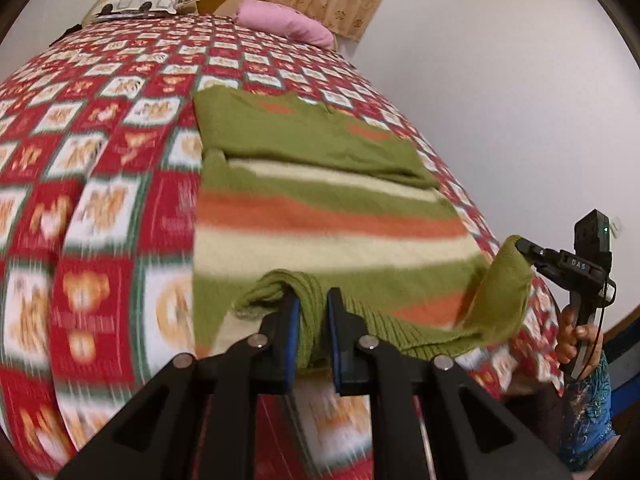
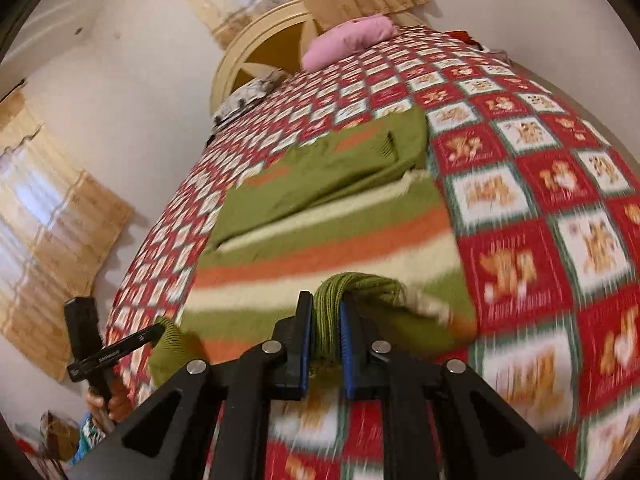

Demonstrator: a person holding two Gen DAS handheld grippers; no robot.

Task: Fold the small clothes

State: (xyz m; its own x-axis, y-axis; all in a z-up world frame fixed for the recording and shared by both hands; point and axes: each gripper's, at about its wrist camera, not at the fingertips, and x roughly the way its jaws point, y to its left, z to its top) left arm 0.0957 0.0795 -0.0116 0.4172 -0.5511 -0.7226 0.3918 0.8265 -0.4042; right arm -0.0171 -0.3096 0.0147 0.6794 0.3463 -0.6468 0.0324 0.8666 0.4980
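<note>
A green knitted sweater with orange and cream stripes [image 1: 320, 216] lies spread on the bed's red-and-white checked quilt [image 1: 100, 168], its upper part already folded down, toward the pink pillow [image 1: 288, 24] at the headboard. The left tool [image 1: 313, 312] is clamped on the sweater's ribbed green hem, bunched between its blue pads. The right tool [image 2: 325, 312] pinches the other hem corner the same way, lifted just off the quilt. White lettering "DAS" shows on the right tool's black body; the left tool's lettering is too blurred to read.
</note>
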